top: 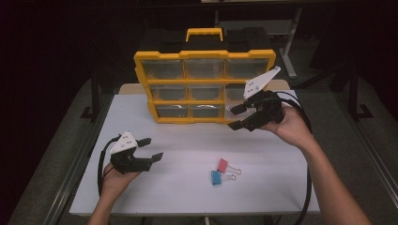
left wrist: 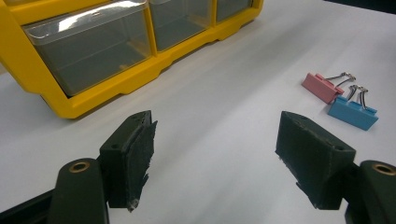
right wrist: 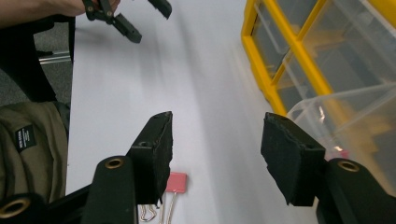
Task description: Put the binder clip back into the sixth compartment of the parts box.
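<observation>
A yellow organizer (top: 204, 79) with clear drawers stands upright at the back of the white table (top: 187, 192). Its bottom right drawer (right wrist: 345, 116) sticks out of the frame. My right gripper (top: 233, 117) hovers just in front of that drawer, jaws open with nothing between them; seen in its own view (right wrist: 217, 140), the drawer lies beside the right jaw. My left gripper (top: 155, 147) rests at the front left, open and empty (left wrist: 215, 149). A pink binder clip (top: 223, 165) and a blue binder clip (top: 217, 177) lie side by side on the table.
The pink clip (left wrist: 322, 87) and the blue clip (left wrist: 352, 112) lie ahead and to the right of the left jaws. An olive bag (right wrist: 32, 144) sits off the table's edge. Black cables trail from both grippers. Dark floor and table legs surround the table.
</observation>
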